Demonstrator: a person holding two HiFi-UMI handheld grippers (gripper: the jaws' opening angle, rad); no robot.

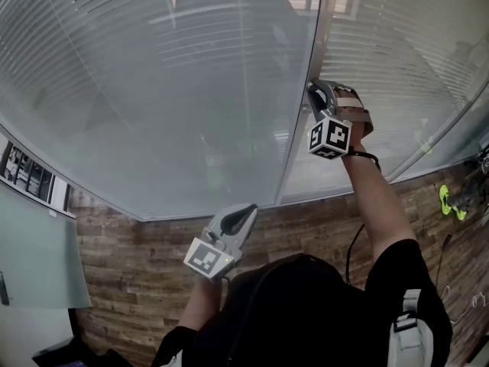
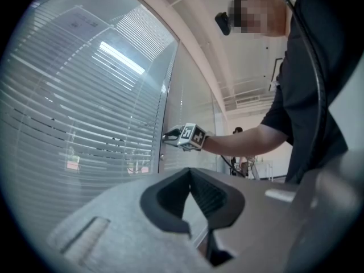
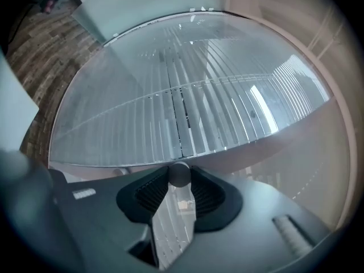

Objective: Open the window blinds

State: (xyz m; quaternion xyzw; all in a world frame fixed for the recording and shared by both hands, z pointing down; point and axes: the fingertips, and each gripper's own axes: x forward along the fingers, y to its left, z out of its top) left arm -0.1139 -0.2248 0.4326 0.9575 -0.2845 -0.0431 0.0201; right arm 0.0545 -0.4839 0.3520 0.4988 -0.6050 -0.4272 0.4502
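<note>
The left gripper [image 1: 246, 211] is hovering low in front of the person's chest, well apart from the glass. Its jaws are resting together at the tips and are carrying nothing. Below it, the wood-plank floor [image 1: 137, 258] is showing at the foot of the partition.

Further out, the raised right arm is holding the right gripper [image 1: 312, 87] against the upright frame post [image 1: 299, 136] between two panes. Its marker cube [image 1: 330, 138] is facing the head camera. In the right gripper view, its two ribbed pads [image 3: 152, 193] are pressing from either side on a small round knob [image 3: 180, 174], which is sitting at the jaw tips.

Beyond the knob, the blinds [image 1: 176, 90] are hanging lowered behind the glass, with their horizontal slats covering the panes on both sides of the post. Ceiling lights are reflecting in the glass.
</note>
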